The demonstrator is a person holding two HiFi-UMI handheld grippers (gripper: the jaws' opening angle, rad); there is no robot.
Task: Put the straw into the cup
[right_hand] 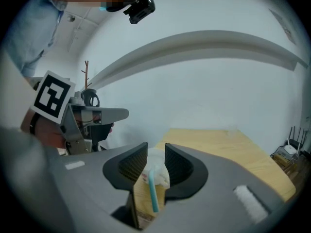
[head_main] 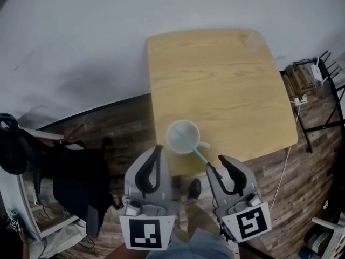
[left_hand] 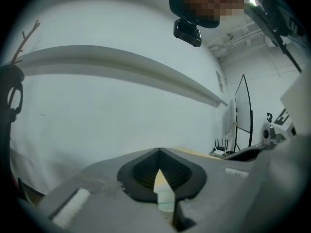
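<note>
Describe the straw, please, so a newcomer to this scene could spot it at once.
Find the light wooden table, then the white cup near its edge closest to the person. The straw is the thin tube leaning out of that cup towards the right gripper, the only teal thing there.

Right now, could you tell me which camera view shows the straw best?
The head view: the straw shows nearly whole from above, leaning out of the cup toward the right gripper. The right gripper view shows only its near end, between open jaws and in front of the cup. The left gripper view shows no clear straw.
</note>
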